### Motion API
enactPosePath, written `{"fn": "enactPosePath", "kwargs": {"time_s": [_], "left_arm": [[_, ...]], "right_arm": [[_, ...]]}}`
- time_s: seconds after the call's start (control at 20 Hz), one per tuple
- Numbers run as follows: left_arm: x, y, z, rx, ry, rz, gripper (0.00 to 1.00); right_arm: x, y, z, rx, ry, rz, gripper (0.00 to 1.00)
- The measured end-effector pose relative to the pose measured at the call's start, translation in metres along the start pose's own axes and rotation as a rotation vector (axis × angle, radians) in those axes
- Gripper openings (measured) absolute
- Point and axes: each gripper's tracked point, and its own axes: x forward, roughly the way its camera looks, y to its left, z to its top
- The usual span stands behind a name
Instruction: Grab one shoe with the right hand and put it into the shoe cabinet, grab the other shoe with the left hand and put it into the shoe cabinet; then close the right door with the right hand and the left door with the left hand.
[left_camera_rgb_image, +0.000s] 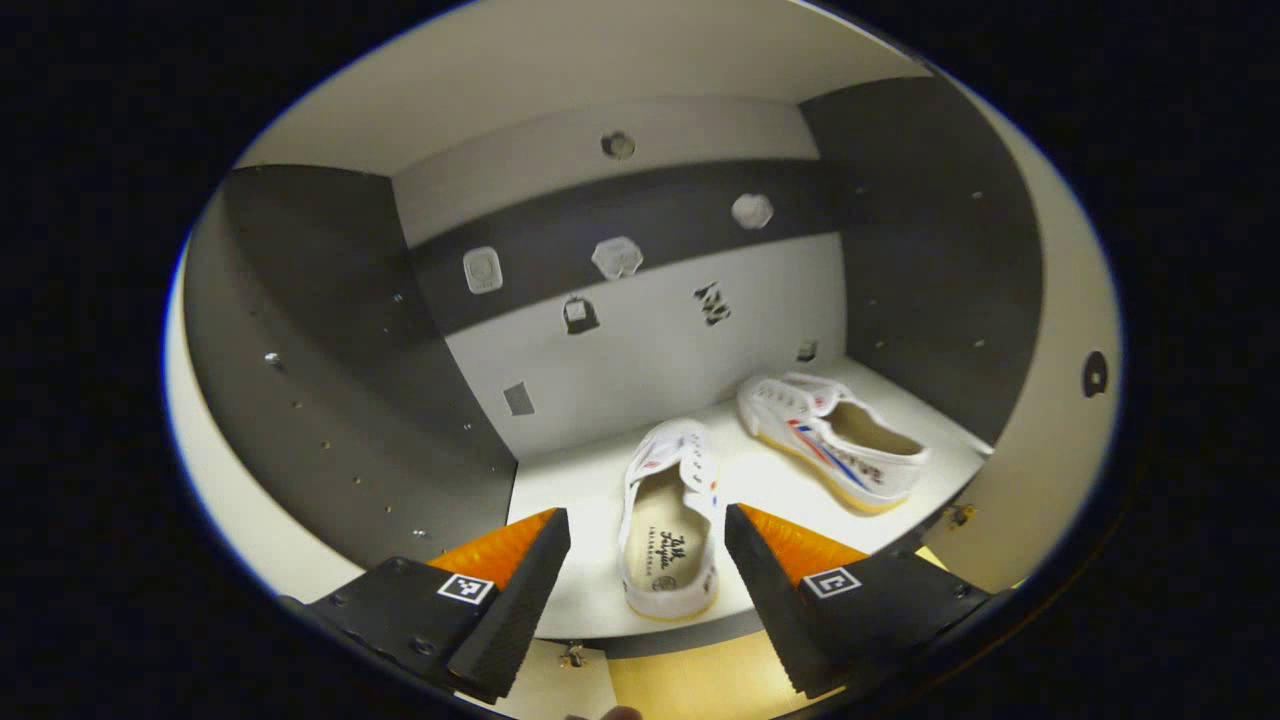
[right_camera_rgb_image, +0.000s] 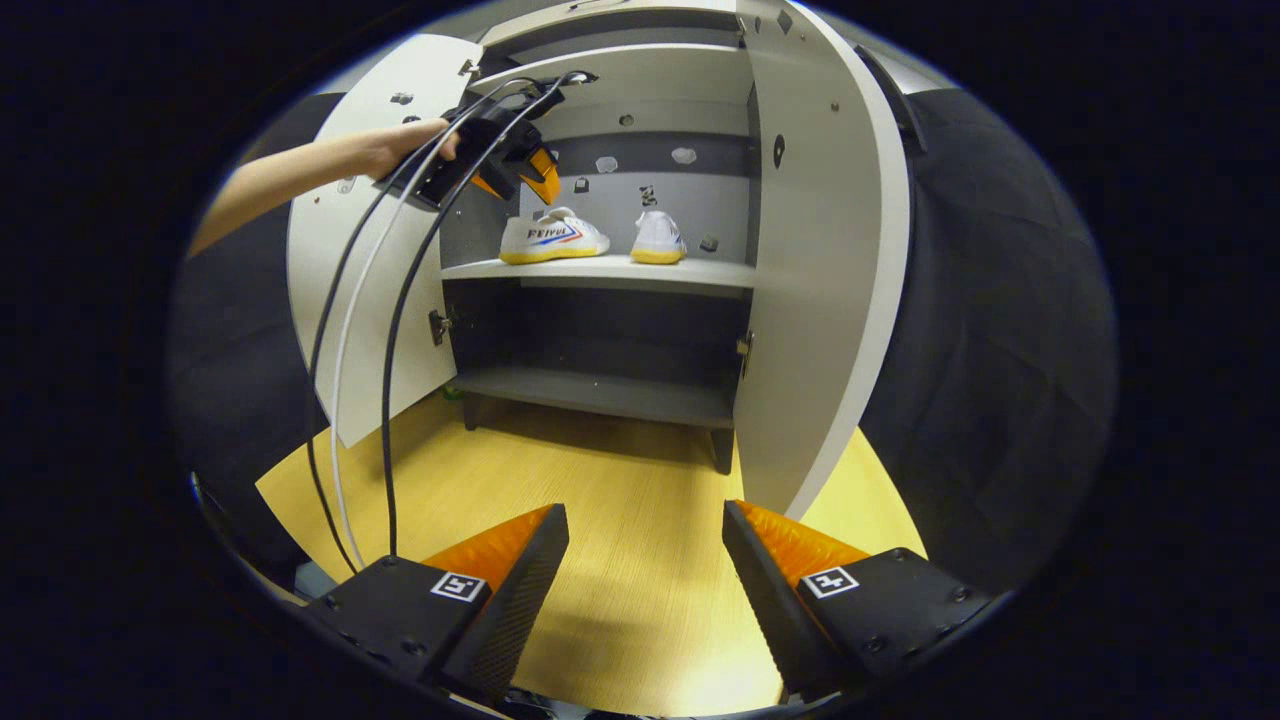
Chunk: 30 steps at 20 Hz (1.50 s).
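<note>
Two white shoes (left_camera_rgb_image: 672, 520) on cabinet shelf (left_camera_rgb_image: 580, 480)

Both grippers same build: black housing with screw heads, wedge-shaped jaws with ribbed inner faces, a small square black-and-white marker tag on each finger base. Left gripper (right_camera_rgb_image: 520, 170) seen from right gripper view: bare forearm (right_camera_rgb_image: 290, 180), no sleeve; black and white cables (right_camera_rgb_image: 385, 330) hang off it.

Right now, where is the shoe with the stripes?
In the right gripper view, the striped shoe sits on the cabinet's upper shelf, left of the other shoe, just below the left claw.
</note>
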Motion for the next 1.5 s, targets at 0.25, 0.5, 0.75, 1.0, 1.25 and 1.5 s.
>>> {"fn": "enactPosePath", "kwargs": {"time_s": [0.25, 0.5, 0.75, 1.0, 1.25, 1.5], "left_arm": [[-0.112, -0.025, 0.000, -0.128, -0.264, -0.070, 0.96], [-0.182, -0.036, -0.056, -0.174, -0.334, -0.105, 0.96], [-0.228, -0.048, -0.140, -0.278, -0.293, -0.126, 0.96], [-0.242, -0.060, -0.183, -0.306, -0.254, -0.200, 0.95], [-0.261, -0.060, -0.180, -0.252, -0.292, -0.115, 0.95], [-0.267, -0.081, -0.171, -0.302, -0.279, -0.048, 0.95]], "right_arm": [[-0.032, -0.004, 0.037, -0.025, -0.070, -0.074, 0.99], [-0.062, -0.019, 0.075, 0.007, -0.124, -0.198, 0.98], [-0.102, -0.052, 0.125, 0.054, -0.220, -0.344, 0.98], [-0.120, -0.072, 0.175, 0.040, -0.320, -0.297, 0.98], [-0.127, -0.120, 0.214, 0.112, -0.396, -0.291, 0.98], [-0.107, -0.188, 0.240, 0.167, -0.423, -0.303, 0.98]]}}
